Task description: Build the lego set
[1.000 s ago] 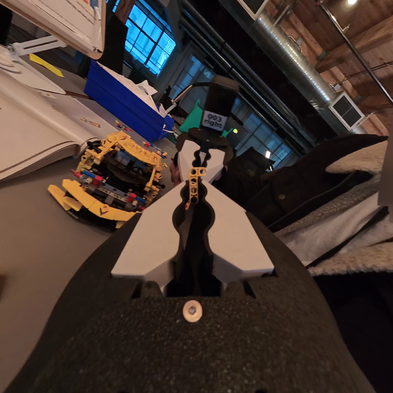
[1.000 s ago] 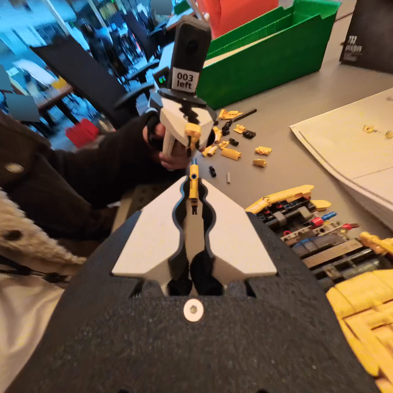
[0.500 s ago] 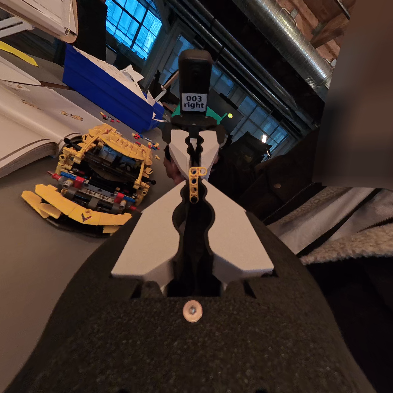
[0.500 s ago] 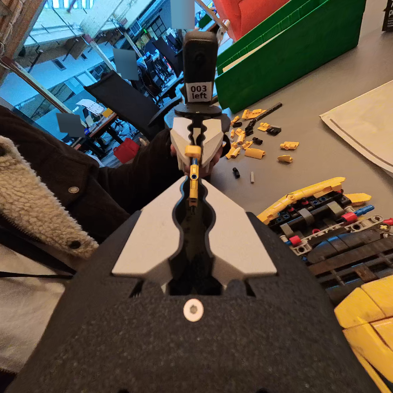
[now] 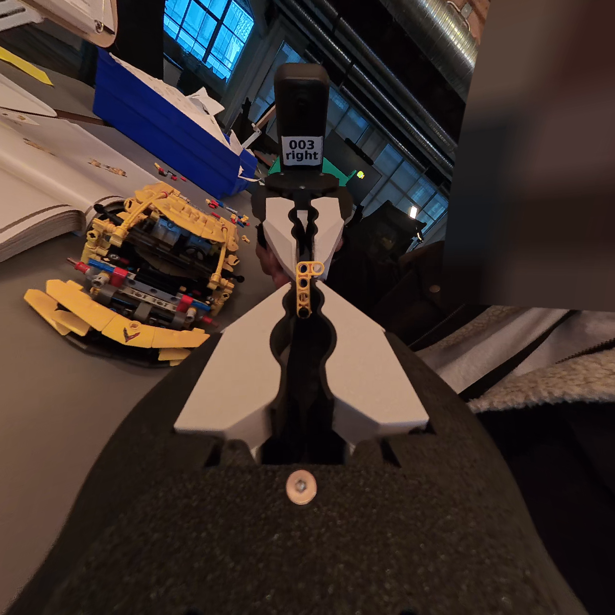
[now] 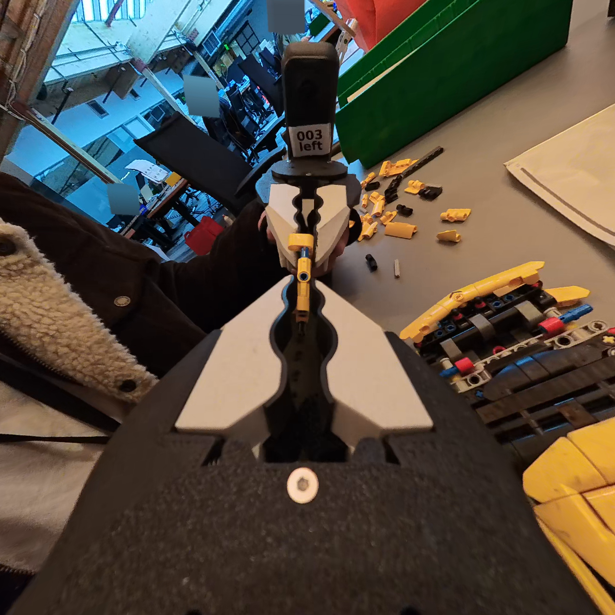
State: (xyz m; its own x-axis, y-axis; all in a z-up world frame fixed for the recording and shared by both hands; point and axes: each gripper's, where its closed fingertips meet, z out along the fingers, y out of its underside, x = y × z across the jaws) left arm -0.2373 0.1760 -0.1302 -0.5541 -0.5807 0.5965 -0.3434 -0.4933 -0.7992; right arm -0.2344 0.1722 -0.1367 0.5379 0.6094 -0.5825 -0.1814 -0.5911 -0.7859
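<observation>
In the left wrist view my left gripper (image 5: pixel 303 299) is shut on a thin yellow L-shaped beam (image 5: pixel 307 268) with holes, which sticks out past the tips. My right gripper (image 5: pixel 304 254) faces it tip to tip, just beyond the beam. In the right wrist view my right gripper (image 6: pixel 303 294) is shut on a narrow yellow piece with a blue pin (image 6: pixel 303 271). The pin's tip meets the yellow beam (image 6: pixel 299 241) held in the left gripper (image 6: pixel 301 254). Both are held in the air above the table edge. The half-built yellow car model (image 5: pixel 143 266) stands on the grey table.
The car model also shows in the right wrist view (image 6: pixel 499 336). Loose yellow and black parts (image 6: pixel 396 213) lie by a green bin (image 6: pixel 449 83). An open instruction book (image 5: pixel 50 186) and a blue bin (image 5: pixel 166 123) lie behind the car. A person's jacket (image 6: pixel 83 299) is close by. My two grippers' fingertips are within a few centimetres of each other.
The two grippers have drawn closer and lined up tip to tip, bringing the blue pin up to the yellow beam. Both stay shut on their pieces.
</observation>
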